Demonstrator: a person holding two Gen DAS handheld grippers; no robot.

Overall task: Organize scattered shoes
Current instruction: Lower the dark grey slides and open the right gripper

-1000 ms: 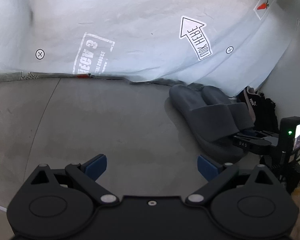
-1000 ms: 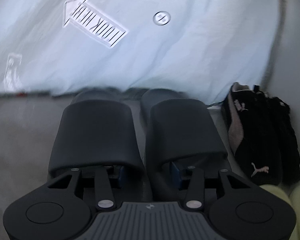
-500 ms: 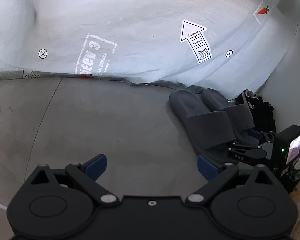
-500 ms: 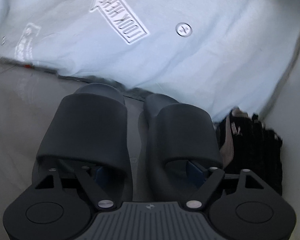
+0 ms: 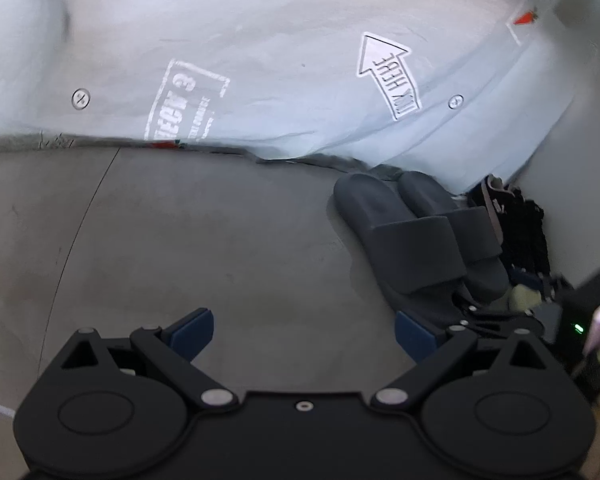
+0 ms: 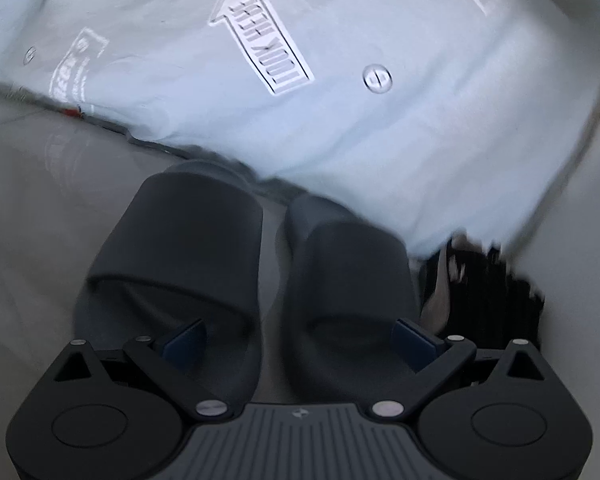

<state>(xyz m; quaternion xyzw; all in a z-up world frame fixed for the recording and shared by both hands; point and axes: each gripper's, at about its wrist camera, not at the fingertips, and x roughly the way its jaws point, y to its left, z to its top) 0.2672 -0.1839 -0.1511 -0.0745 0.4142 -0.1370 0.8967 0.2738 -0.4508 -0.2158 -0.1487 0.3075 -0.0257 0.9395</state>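
The right gripper (image 6: 300,340) spreads its opening fingers (image 6: 414,340) behind the heels of the dark grey rubber slides (image 6: 260,264), which point at the wall; the left gripper (image 5: 302,330) hangs spread, empty.

Looks like a staged recording corner rather than a lived-in room: bare grey concrete floor (image 5: 204,240), a pale printed sheet (image 5: 284,40) hung as a backdrop with a "LOOK HERE" arrow sticker (image 5: 388,76) and round target marks (image 5: 80,99), shoes lined up against its foot.
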